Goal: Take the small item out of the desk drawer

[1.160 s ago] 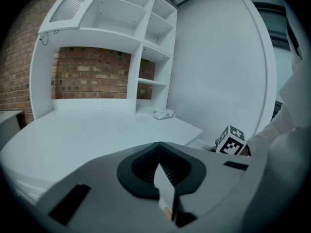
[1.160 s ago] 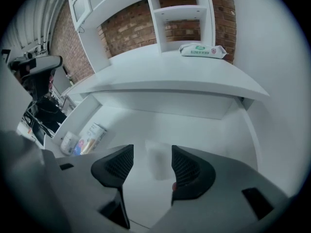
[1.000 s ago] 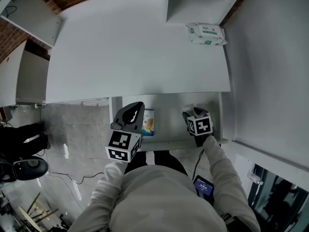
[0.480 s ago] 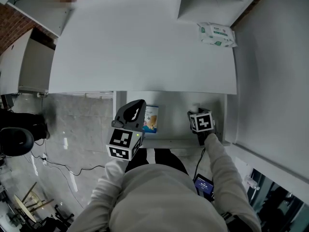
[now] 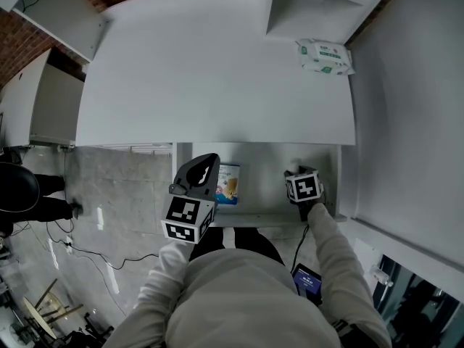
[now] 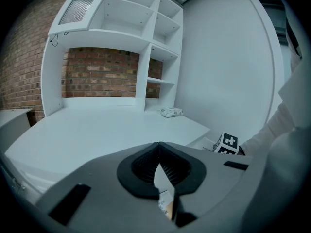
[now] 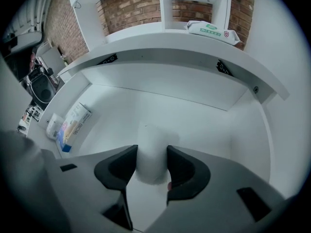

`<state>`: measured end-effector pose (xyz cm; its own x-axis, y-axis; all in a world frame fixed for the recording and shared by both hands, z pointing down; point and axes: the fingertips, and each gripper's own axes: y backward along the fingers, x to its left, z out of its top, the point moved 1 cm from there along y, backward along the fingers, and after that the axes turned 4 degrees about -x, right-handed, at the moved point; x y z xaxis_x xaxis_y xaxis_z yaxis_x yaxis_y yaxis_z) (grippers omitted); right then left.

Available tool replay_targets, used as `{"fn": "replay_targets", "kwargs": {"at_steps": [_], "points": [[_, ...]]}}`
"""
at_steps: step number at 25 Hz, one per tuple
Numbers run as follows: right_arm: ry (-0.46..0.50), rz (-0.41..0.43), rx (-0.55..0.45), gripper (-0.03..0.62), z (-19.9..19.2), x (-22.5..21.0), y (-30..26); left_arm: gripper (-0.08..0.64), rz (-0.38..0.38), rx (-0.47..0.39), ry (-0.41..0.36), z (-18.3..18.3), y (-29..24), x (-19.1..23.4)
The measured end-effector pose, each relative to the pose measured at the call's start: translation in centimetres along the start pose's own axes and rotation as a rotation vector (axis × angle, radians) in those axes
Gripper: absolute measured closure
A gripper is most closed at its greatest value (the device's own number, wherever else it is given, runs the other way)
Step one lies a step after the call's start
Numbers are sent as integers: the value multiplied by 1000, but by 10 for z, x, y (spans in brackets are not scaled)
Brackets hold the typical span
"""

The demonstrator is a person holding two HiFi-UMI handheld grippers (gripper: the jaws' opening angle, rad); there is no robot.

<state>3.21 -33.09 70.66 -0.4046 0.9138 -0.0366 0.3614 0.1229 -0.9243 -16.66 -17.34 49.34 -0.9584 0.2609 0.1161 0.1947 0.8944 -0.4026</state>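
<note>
The tabletop [image 5: 217, 71] and drawer [image 7: 184, 106] are showing smooth, matt white board. The wall [image 6: 97, 72] is showing rough red brick. The wipes pack [image 5: 324, 55] is gleaming like plastic film, and the small box [image 5: 228, 183] is looking like printed card. The small white item [image 7: 151, 149] is looking smooth and matt. The left gripper [image 6: 158, 169] is showing matt grey plastic with ribbed black pads [image 6: 141, 171].

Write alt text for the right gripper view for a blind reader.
The right gripper is closing its dark jaws on a small white item that stands in the open white drawer and fills the gap between them. A printed box lies at the drawer's left wall; a wipes pack sits on the desk above.
</note>
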Motion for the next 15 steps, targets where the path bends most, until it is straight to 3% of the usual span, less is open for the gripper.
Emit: {"fn": "replay_targets", "kwargs": {"at_steps": [15], "points": [[-71,30,-201,387,37,20,53,541,-105,-34,-33,12,-11,-12]]}}
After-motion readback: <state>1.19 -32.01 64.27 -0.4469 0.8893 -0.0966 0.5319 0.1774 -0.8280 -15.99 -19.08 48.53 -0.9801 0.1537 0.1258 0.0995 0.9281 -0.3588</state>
